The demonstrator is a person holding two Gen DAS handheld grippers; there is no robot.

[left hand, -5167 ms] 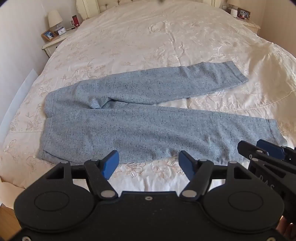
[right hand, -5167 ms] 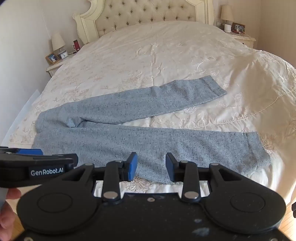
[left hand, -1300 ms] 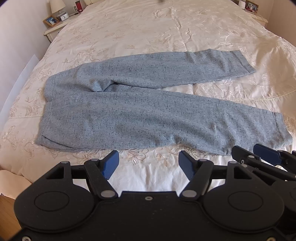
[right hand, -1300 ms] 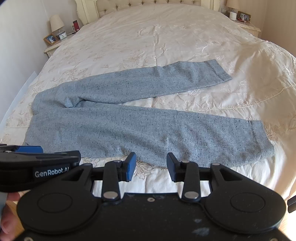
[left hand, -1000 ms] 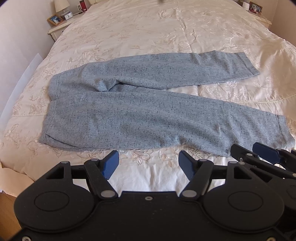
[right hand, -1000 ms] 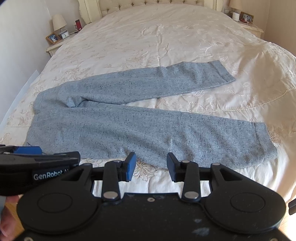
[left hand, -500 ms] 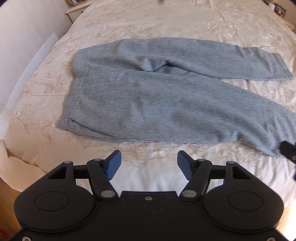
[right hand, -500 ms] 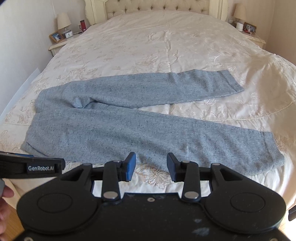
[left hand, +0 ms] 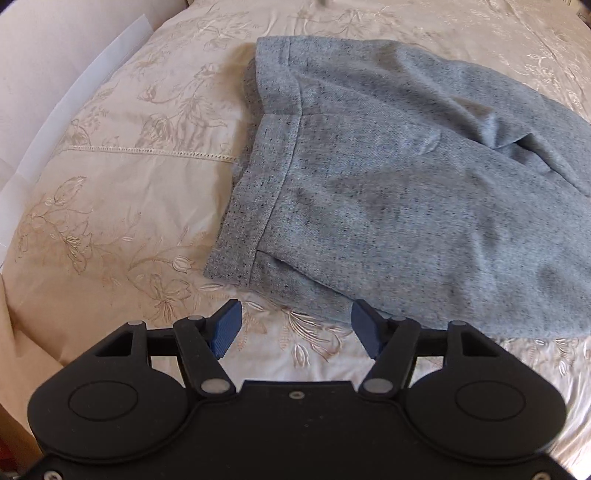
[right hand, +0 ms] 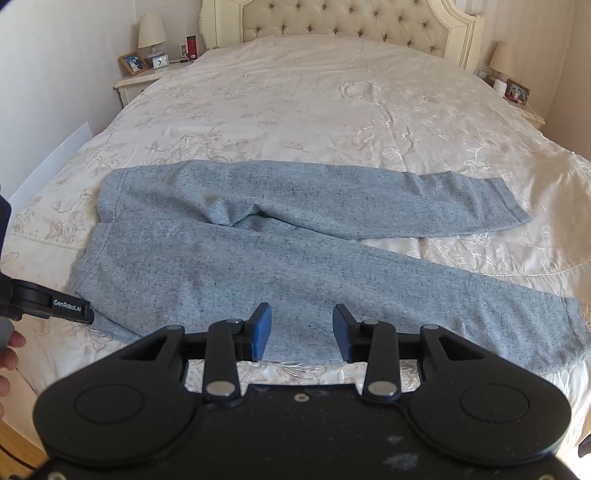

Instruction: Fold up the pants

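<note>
Grey speckled pants (right hand: 295, 240) lie flat on the cream bedspread (right hand: 332, 110), waistband at the left, both legs spread toward the right. In the left wrist view the waistband corner (left hand: 236, 254) is close in front of my left gripper (left hand: 295, 325), which is open and empty just short of the near hem. My right gripper (right hand: 301, 332) is open and empty, over the near edge of the front leg. The left gripper's body also shows in the right wrist view (right hand: 55, 304) by the waistband corner.
An upholstered headboard (right hand: 340, 26) stands at the far end. A nightstand with lamp, clock and photo frame (right hand: 147, 62) is at the back left, another with a lamp (right hand: 509, 81) at the back right. The bed's near edge drops to a wooden floor (right hand: 14, 443).
My left gripper has swung left and moved in close to the waistband corner. My right gripper has shifted slightly right and tilted up, so the headboard shows. Both stayed open; the pants have not moved.
</note>
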